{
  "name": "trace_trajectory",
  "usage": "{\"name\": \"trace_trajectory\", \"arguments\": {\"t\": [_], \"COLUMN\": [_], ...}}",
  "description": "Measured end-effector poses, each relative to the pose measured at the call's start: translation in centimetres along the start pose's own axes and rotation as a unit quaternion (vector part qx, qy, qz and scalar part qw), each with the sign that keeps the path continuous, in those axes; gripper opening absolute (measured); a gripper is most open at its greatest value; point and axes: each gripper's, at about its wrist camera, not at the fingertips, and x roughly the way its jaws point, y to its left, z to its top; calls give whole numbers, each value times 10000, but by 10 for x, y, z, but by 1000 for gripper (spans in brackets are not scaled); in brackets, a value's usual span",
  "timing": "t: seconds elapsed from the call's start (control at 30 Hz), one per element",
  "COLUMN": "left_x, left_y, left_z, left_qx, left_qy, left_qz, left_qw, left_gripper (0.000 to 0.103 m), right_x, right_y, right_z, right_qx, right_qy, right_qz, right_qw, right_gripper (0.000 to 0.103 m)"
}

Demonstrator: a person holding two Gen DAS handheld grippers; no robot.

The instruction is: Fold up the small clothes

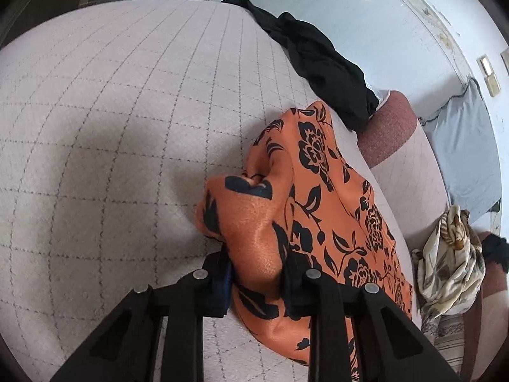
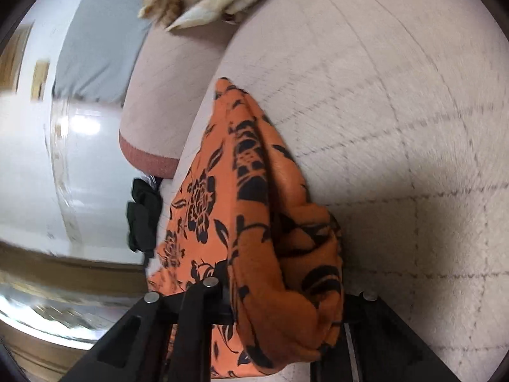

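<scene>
My left gripper [image 1: 254,273] and right gripper [image 2: 283,289] each pinch a bunched edge of the orange satin garment with black flowers [image 1: 321,197], which lies near me on the pale quilted mattress [image 1: 111,127]. It looks light, limp and slippery, so I would grip hems or corners.

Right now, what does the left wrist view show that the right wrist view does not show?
Only the left wrist view: the black garment spread out on the pink surface.
Only the right wrist view: a brown strip at lower left, too blurred to name.
Both: the orange floral cloth, bunched and pinched by the left gripper and the right gripper, plus the cream patterned cloth.
</scene>
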Motion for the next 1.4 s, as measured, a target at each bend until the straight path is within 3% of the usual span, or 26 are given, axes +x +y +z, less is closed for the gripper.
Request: {"name": "trace_trajectory", "arguments": {"t": [0.03, 0.1, 0.23, 0.27, 0.3, 0.37, 0.47, 0.73, 0.97, 1.1, 1.2, 1.27, 1.4], "left_x": [1, 2, 3, 3, 3, 4, 1, -41, -95, -107, -94, -89, -91], "left_y": [2, 3, -10, -11, -11, -7, -2, -15, 13, 38, 54, 57, 58], "left_z": [0, 0, -4, -5, -5, -3, -2, -8, -35, -67, -76, -71, -66], "left_qx": [-58, -88, 272, 329, 319, 198, 14, 253, 228, 348, 274, 213, 232], "left_qy": [12, 24, -14, -36, -78, -74, -97, -433, -337, -68, 255, 325, 239], "left_qz": [-58, -214, -52, 30, 135, 146, 16, -363, -509, -152, 88, 38, 10], "left_qw": [10000, 9997, 9996, 9994, 9994, 9997, 10000, 9981, 9979, 9993, 9993, 9992, 9994], "left_gripper": [31, 50, 51, 46, 30, 24, 18, 16, 16, 16, 20, 28, 38], "right_x": [-3, -6, 0, 4, 8, 9, 7, -32, -81, -111, -108, -103, -130], "right_y": [6, 13, -2, -8, -12, -11, 6, 41, 45, 23, -8, -30, -38], "right_z": [-2, -2, -3, -3, -3, -3, -5, -18, -45, -64, -74, -75, -77], "right_qx": [-116, -222, 178, 369, 500, 424, -259, -1139, -1569, -1672, -1370, -974, -714], "right_qy": [-37, -44, 154, 246, 316, 290, 164, -432, -601, -410, 230, 650, 752], "right_qz": [30, 154, 149, 147, 201, 214, -68, 106, 41, 13, -400, -738, -615], "right_qw": [9999, 9996, 9996, 9989, 9980, 9985, 9995, 9925, 9858, 9851, 9895, 9904, 9927], "right_gripper": [19, 19, 22, 23, 23, 23, 19, 15, 15, 15, 19, 20, 21]}}
